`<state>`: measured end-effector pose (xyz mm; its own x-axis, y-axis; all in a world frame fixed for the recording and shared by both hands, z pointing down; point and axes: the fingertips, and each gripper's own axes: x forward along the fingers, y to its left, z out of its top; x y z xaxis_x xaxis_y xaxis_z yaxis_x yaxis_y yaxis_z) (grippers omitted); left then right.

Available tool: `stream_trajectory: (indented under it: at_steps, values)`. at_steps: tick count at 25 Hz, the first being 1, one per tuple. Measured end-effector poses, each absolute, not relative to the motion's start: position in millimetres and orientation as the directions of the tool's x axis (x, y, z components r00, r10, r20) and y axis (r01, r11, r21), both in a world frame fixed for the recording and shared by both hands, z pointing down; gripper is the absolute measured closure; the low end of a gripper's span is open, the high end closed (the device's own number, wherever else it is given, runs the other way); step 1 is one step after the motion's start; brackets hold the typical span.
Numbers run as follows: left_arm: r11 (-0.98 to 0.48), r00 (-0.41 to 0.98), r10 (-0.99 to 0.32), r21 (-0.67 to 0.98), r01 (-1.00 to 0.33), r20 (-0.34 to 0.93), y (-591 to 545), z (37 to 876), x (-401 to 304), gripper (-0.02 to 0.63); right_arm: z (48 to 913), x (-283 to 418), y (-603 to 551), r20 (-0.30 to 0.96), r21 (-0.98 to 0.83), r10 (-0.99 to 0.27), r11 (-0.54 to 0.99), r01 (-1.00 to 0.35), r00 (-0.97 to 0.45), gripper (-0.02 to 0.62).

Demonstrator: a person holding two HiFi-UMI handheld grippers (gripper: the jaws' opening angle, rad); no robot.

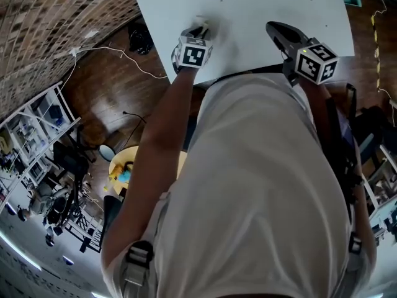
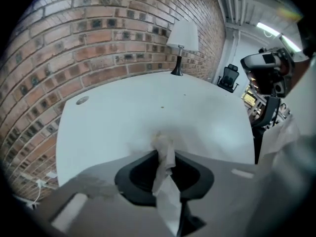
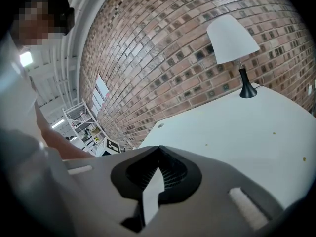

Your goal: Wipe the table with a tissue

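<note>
My left gripper [image 1: 197,31] reaches over the near edge of the white table [image 1: 248,5], pointing steeply down. It is shut on a crumpled white tissue [image 2: 166,163], whose lower end touches the table top [image 2: 123,112] just past the fingertips, as the left gripper [image 2: 161,151] view shows. My right gripper [image 1: 277,31] hovers over the table's near right part, pointing forward. In the right gripper [image 3: 158,151] view its dark fingertips meet with nothing between them. A few small dark specks [image 3: 274,132] dot the table.
A white-shaded lamp [image 2: 182,38] on a black stem stands at the table's far end against the brick wall [image 3: 163,58]. A round cable hole [image 2: 82,100] sits near the table's left edge. An office chair [image 2: 228,77] stands beyond the far right corner. Cables [image 1: 124,58] lie on the wooden floor.
</note>
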<state>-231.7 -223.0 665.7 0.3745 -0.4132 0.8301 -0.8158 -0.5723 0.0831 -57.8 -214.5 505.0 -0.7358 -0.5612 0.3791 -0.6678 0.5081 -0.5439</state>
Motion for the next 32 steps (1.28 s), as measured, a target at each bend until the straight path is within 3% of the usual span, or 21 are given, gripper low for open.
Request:
stream_trajectory:
  at_steps: [4,6,12,18,32]
  values:
    - [-0.322,0.089,-0.507,-0.093,-0.942,0.857,-213,666,-320,0.537,496,-59,-204,0.359,-0.542,-0.581,0.508,-0.67,-0.73,0.588]
    - [-0.242,0.016,-0.511,-0.126,-0.962,0.859,-210,662,-354,0.537,495,-58,-199,0.356,-0.537,-0.591,0.505,-0.676,-0.724,0.588]
    - [-0.16,0.142,-0.619,0.053,-0.986,0.772,-216,633,-355,0.537,491,-53,-189,0.357,-0.522,-0.613,0.494,-0.695,-0.704,0.588]
    - [-0.242,0.278,-0.622,0.157,-0.957,0.732,-201,617,-306,0.537,482,-45,-185,0.369,-0.483,-0.647,0.48,-0.733,-0.667,0.588]
    - [-0.201,0.284,-0.641,0.202,-0.959,0.713,-208,600,-243,0.535,485,-31,-238,0.353,-0.451,-0.521,0.633,-0.63,-0.777,0.588]
